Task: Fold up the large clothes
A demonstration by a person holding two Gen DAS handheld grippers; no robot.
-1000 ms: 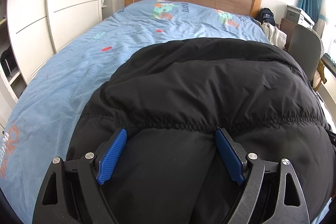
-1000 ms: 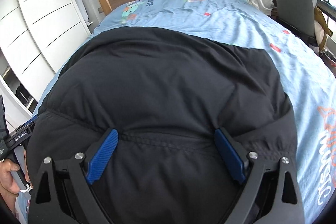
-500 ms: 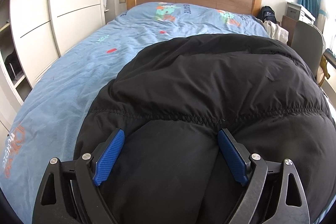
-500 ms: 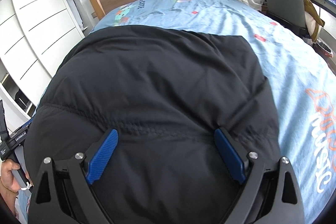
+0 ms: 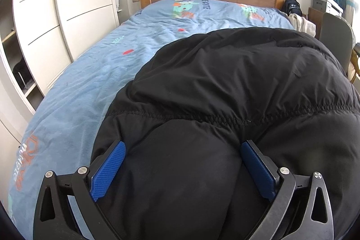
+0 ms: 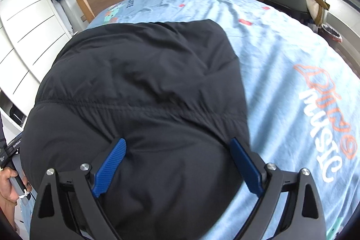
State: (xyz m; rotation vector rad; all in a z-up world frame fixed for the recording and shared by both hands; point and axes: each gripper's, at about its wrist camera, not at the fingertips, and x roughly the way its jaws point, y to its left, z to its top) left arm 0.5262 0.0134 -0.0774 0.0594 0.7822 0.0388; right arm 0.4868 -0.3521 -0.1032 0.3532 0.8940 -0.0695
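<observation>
Black padded jacket [image 5: 236, 87], one garment, lies on the near part of one blue bedspread [image 5: 94, 82]. Left gripper [image 5: 182, 150] and right gripper [image 6: 177, 147], fingers spread wide, each straddle a bulging fold at its near edge.

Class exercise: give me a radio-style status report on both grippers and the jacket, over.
Left gripper open, jacket bulging between its fingers. Right gripper likewise open around it. Jacket lies on the bed. Nothing in the way.
</observation>
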